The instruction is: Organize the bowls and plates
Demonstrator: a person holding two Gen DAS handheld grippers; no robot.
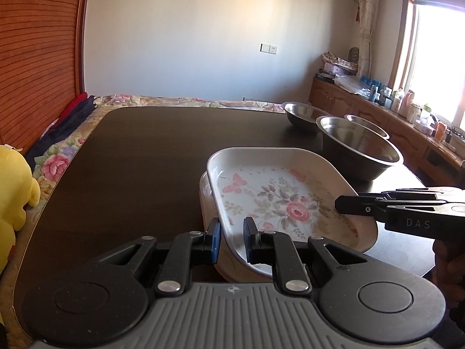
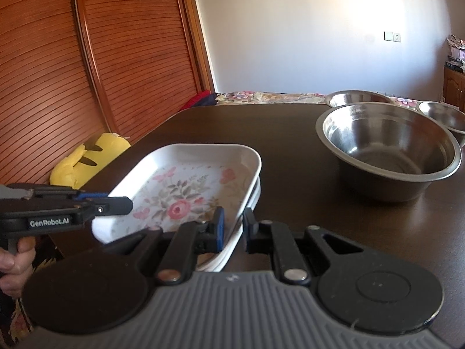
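A white rectangular floral plate sits tilted on top of another white plate on the dark table. My left gripper straddles the top plate's near rim, its jaws a little apart around it. My right gripper straddles the opposite rim the same way; it also shows in the left wrist view. The left gripper shows from the side in the right wrist view. Three steel bowls stand beyond the plates.
A yellow plush toy lies off the table's left edge on a floral bedspread. A wooden slatted wardrobe stands behind. A cluttered wooden cabinet runs under the window at right.
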